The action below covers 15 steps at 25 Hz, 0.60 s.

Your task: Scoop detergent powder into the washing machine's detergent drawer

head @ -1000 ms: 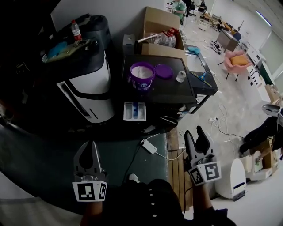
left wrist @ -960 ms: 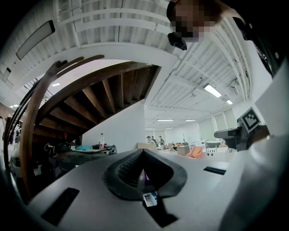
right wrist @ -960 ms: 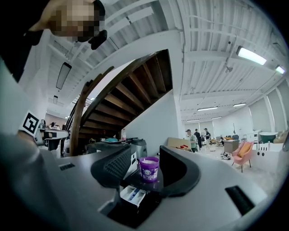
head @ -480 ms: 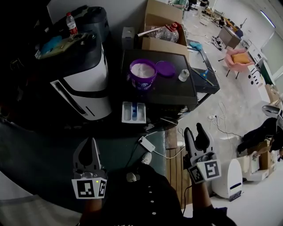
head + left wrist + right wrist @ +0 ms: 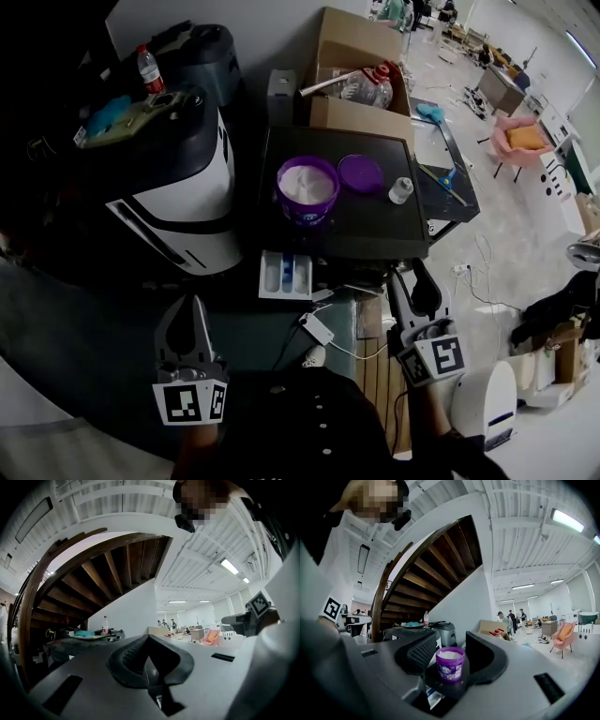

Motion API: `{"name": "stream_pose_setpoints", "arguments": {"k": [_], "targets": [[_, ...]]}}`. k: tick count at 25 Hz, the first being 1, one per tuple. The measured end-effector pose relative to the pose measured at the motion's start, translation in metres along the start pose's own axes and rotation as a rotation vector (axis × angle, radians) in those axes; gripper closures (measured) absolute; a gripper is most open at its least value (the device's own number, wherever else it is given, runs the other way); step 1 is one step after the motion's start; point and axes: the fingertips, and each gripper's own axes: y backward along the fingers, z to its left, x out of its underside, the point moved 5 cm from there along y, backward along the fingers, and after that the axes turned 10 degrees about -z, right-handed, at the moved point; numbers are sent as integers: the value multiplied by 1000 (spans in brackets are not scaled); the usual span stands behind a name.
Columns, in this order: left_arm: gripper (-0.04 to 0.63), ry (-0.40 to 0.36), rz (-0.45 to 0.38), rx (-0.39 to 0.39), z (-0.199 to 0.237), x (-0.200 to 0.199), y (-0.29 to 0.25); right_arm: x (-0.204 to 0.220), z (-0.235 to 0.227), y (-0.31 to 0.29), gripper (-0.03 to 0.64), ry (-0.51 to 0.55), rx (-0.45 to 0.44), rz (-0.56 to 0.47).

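White detergent powder (image 5: 307, 184) sits uncovered in its round purple plastic tub (image 5: 306, 208), white drawer (image 5: 285, 275) open just in front for scooping; right gripper (image 5: 409, 279) gapes empty, left gripper (image 5: 190, 309) pinched together

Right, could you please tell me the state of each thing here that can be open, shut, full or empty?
purple tub: lid off, holding white powder
purple lid: lying on the washer top beside the tub
detergent drawer: pulled out
left gripper: fingers together, empty
right gripper: fingers apart, empty
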Motion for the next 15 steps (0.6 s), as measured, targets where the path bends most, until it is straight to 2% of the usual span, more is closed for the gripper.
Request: {"name": "stream_pose_setpoints", "arguments": {"k": [9,15], "targets": [[589,-27,4,-77,-2,9,-50,17,-41,-54,420,-13,-50,27],[589,-28,32,-119,-3,21,-60,35,-46,-82,420,-29,-96,57]]}}
